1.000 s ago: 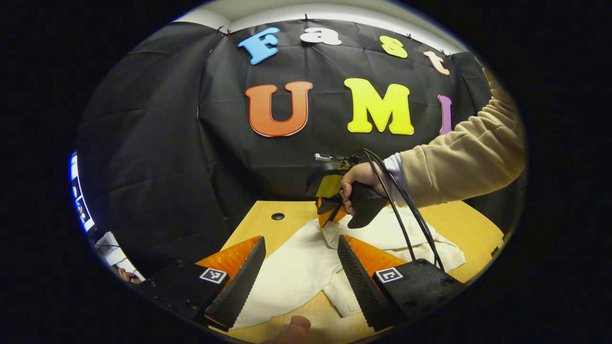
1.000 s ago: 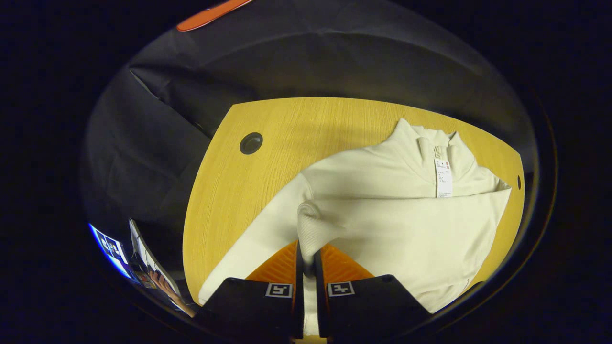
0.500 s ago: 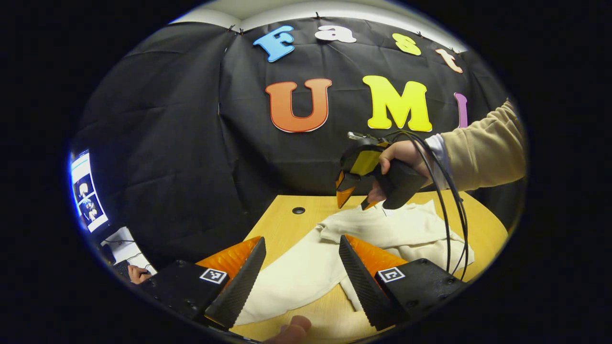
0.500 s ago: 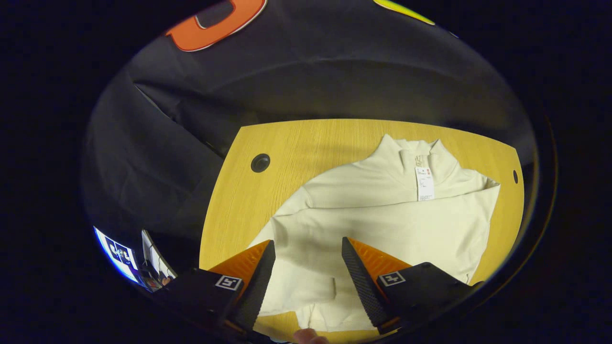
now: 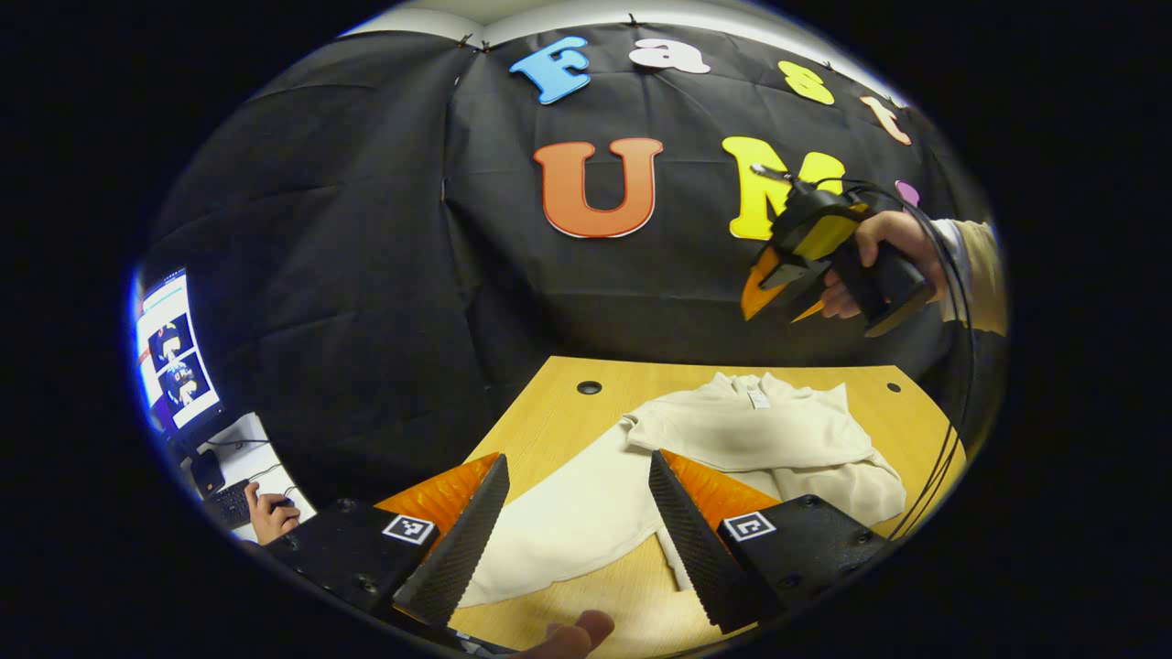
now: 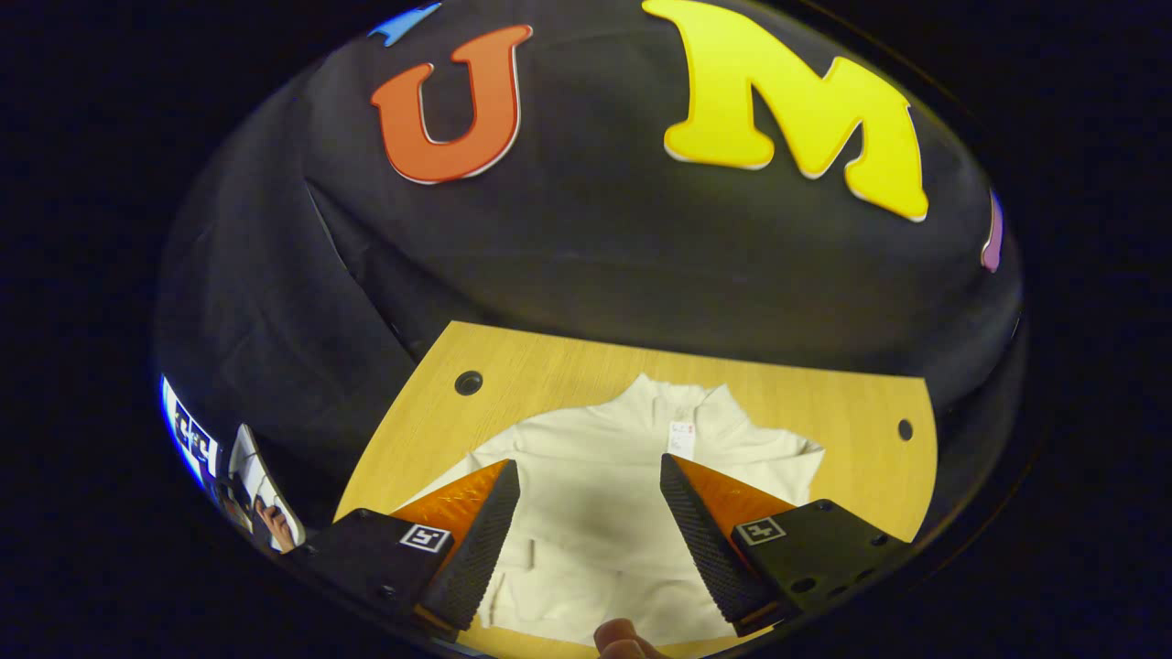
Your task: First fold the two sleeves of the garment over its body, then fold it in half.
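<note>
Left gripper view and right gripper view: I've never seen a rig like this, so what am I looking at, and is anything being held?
No robot here: a person holds a two-finger gripper in each hand, and a fisheye camera rides on each. The left gripper view looks along the left gripper, open; farther off it shows the right gripper raised in a hand. The right gripper view looks down past its own open fingers. A cream garment lies on the wooden table, one sleeve folded across its body. Nothing is held.

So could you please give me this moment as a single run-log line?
phase: one sleeve folded over body | garment: flat on table | left gripper: open, low over the unfolded sleeve | right gripper: open, raised above garment
</note>
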Motion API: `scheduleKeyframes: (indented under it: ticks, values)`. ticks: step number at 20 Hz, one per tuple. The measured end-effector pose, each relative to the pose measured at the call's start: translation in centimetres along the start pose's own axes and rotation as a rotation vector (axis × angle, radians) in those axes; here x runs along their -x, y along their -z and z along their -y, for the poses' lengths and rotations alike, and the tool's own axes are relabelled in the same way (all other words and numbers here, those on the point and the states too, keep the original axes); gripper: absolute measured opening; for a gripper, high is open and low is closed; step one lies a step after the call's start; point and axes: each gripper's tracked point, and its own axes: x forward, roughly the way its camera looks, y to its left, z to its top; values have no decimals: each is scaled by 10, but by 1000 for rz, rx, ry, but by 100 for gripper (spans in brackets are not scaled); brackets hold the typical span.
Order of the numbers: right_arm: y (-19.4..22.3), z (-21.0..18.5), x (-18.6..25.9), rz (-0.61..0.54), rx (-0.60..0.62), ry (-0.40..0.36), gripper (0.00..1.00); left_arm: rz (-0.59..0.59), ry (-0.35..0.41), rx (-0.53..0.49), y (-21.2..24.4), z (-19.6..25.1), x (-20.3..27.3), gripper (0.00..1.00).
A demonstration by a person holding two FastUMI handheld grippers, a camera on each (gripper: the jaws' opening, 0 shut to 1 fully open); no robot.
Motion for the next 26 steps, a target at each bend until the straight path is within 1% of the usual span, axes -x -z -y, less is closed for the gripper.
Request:
scheduleKeyframes:
  ticks: [1,2,3,4,5,6,9,10,12,15,17,18,19,20,21,23,25,26]
  values:
    - [-11,12,16,53,23,12,98,-14,-17,16,2,-6,-1,98]
    - [-20,20,31,99,32,22,98,-26,-39,32,8,-14,-1,98]
    - [-31,29,47,153,36,30,94,-40,-66,48,13,-23,-2,98]
    - [-37,40,61,190,32,40,97,-61,-96,69,22,-33,-4,98]
    - [-44,50,77,230,22,46,93,-87,-134,94,32,-46,-6,98]
    - [-51,61,93,271,11,57,96,-116,-172,121,43,-61,-9,99]
    - [-65,96,142,377,-9,90,96,-190,-266,188,69,-88,-12,99]
    - [-68,104,159,411,-11,101,96,-200,-282,205,73,-92,-13,99]
    - [-73,128,190,479,2,148,96,-244,-317,236,90,-101,-14,99]
    - [-75,160,227,573,7,198,96,-321,-343,312,119,-107,-16,99]
    - [-71,177,255,626,2,222,96,-382,-362,360,139,-106,-15,99]
    - [-67,183,267,649,0,236,93,-412,-372,374,147,-106,-15,99]
    - [-62,186,276,664,-4,248,93,-438,-380,382,155,-105,-16,99]
    - [-54,193,284,682,-17,280,96,-469,-390,388,164,-103,-16,99]
    - [-46,197,293,699,-35,292,96,-497,-399,398,173,-101,-17,99]
    - [-29,196,314,763,-38,297,95,-544,-431,399,185,-103,-17,99]
    - [-11,192,326,812,-23,305,95,-589,-431,428,199,-100,-22,99]
    - [-2,191,330,822,-22,308,93,-611,-440,436,204,-102,-21,100]
